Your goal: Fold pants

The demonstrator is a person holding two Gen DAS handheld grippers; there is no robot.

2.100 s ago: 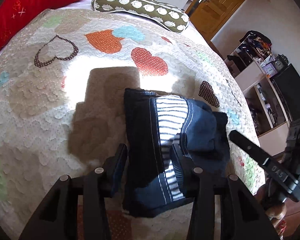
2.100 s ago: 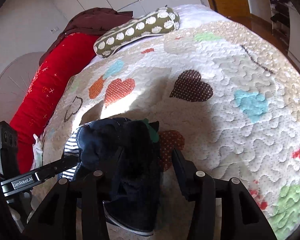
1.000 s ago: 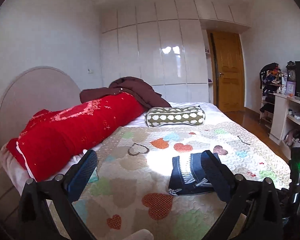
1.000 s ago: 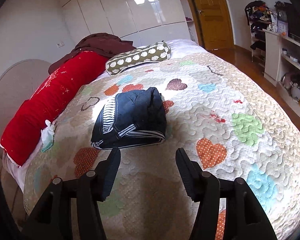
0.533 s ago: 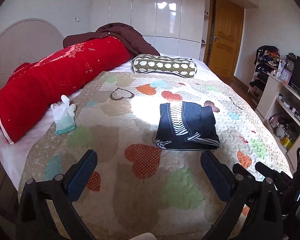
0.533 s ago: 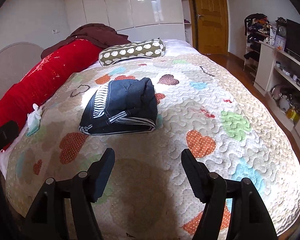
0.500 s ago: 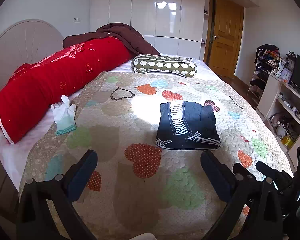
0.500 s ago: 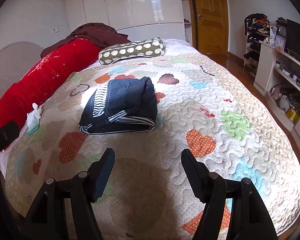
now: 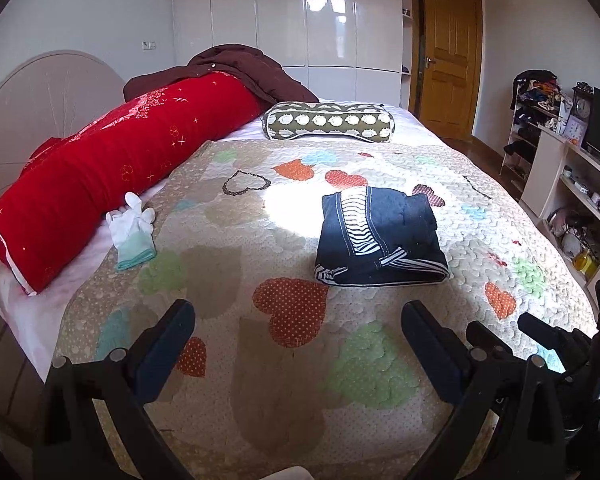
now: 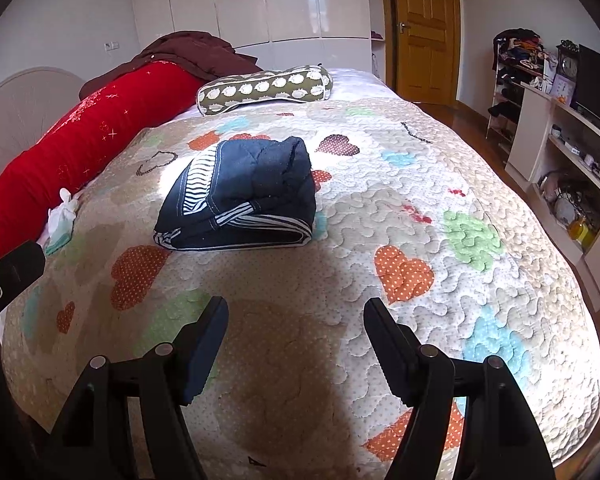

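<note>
The dark navy pants (image 9: 380, 236) with striped trim lie folded into a compact bundle on the heart-patterned quilt (image 9: 284, 360), near the bed's middle; they also show in the right wrist view (image 10: 240, 196). My left gripper (image 9: 298, 320) is open and empty, held back above the bed's near edge, well short of the pants. My right gripper (image 10: 296, 316) is open and empty, also near the foot of the bed, apart from the pants.
A long red bolster (image 9: 112, 176) lies along the left side. A green patterned pillow (image 9: 328, 122) and brown clothing (image 9: 236, 68) sit at the far end. A white glove (image 9: 132, 228) lies at left. Shelves (image 9: 572, 184) and a door (image 9: 448, 60) stand at right.
Both grippers let go of the folded pants and pulled back toward the foot of the bed. In the last half second, nothing has visibly moved.
</note>
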